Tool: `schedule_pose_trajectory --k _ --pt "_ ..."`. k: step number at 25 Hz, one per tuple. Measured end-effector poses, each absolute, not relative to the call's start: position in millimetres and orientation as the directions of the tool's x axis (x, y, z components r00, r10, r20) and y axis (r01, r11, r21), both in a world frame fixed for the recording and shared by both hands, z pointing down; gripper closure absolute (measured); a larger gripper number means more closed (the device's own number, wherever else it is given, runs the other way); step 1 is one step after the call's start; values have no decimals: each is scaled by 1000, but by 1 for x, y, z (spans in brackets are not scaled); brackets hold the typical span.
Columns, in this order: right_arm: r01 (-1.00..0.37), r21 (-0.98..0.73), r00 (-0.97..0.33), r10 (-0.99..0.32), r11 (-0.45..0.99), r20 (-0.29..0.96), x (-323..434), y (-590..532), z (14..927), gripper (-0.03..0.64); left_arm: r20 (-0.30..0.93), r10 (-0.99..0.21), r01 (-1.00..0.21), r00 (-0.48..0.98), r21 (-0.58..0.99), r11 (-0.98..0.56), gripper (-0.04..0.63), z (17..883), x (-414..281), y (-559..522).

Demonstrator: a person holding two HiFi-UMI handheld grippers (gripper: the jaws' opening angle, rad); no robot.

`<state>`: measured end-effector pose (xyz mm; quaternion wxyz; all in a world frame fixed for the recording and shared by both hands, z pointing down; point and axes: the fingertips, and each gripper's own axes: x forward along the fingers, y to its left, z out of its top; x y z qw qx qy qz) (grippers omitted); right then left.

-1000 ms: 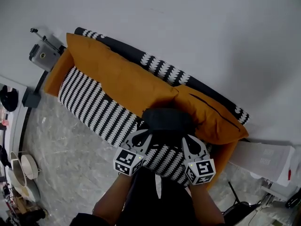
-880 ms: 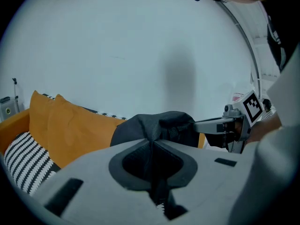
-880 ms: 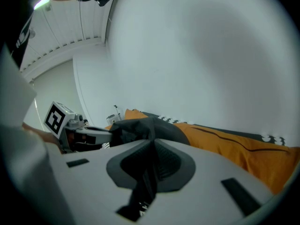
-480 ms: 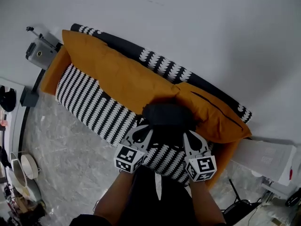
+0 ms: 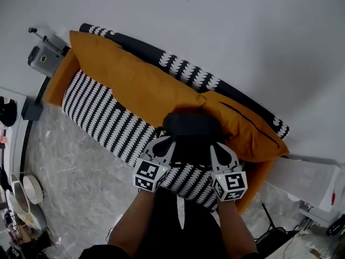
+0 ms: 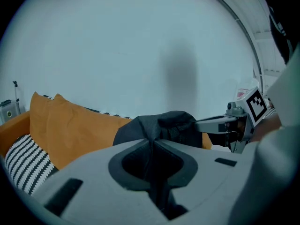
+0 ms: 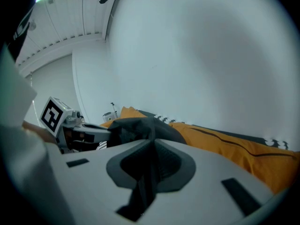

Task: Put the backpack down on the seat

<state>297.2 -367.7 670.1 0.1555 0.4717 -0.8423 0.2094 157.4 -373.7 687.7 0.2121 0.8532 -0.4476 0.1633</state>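
The right gripper (image 7: 152, 143) has its jaws pressed together on a black strap, which runs down between them toward the near edge. Just beyond the jaws sits the dark backpack (image 7: 138, 128), bunched and rounded. To the left, the left gripper (image 7: 107, 132) reaches in level, its fingers touching the backpack's side and its marker cube nearer the left edge. An orange cushion (image 7: 234, 144) stretches to the right behind the backpack. A black-and-white patterned sofa back (image 7: 163, 119) lines the pale wall (image 7: 201, 55).

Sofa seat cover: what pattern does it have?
The seat cover is black-and-white striped, seen best in the head view.
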Motion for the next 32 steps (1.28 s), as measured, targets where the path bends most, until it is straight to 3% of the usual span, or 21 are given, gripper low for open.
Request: schedule_pose_trajectory --k 16,20,23,32 --pt "-869 -144 -478 -730 473 488 298 -372 681 574 470 -714 -848 519 176 -501 554 689 157 -382" --pt "-872 -152 -475 -730 465 491 299 -371 682 573 480 -715 -853 509 174 -491 501 696 155 -378" --pt "-872 -163 -477 -728 461 493 298 -369 684 529 491 -707 -854 509 187 -485 474 702 153 -373" --pt "-879 -137 -464 -754 456 465 303 -370 670 509 488 -700 -844 521 173 -508 462 693 156 -367"
